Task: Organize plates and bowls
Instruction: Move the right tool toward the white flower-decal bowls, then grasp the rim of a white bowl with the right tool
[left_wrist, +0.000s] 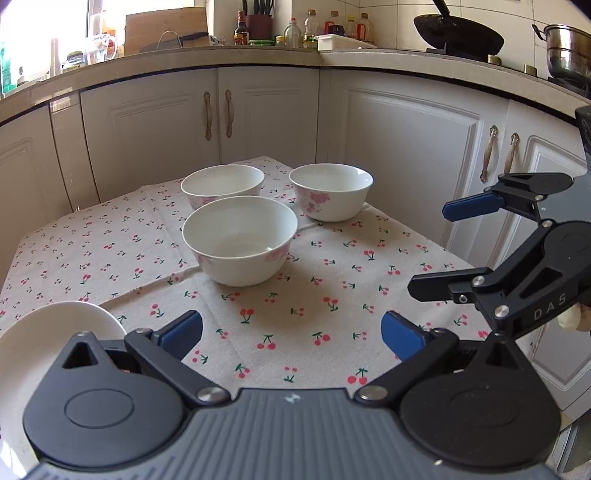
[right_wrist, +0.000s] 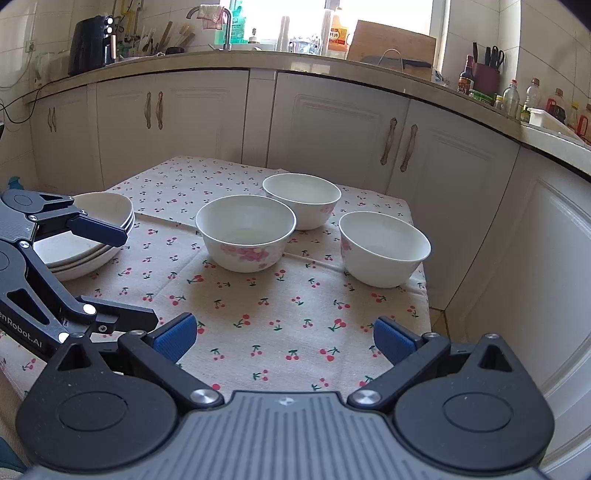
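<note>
Bowls, three white ceramic ones with pink flower prints, sit apart on the cherry-print cloth surface (right_wrist: 258, 317): nearest bowl (right_wrist: 245, 232) at centre, second bowl (right_wrist: 301, 201) just beside it at 1 o'clock, third bowl (right_wrist: 384, 249) at 3 o'clock. Stack of white plates (right_wrist: 99, 225) lies at 9 o'clock, well apart from the bowls. Left gripper (left_wrist: 291, 332) spread wide, holding nothing, hovering above the cloth. Right gripper (right_wrist: 284, 338) likewise wide and empty.
</note>
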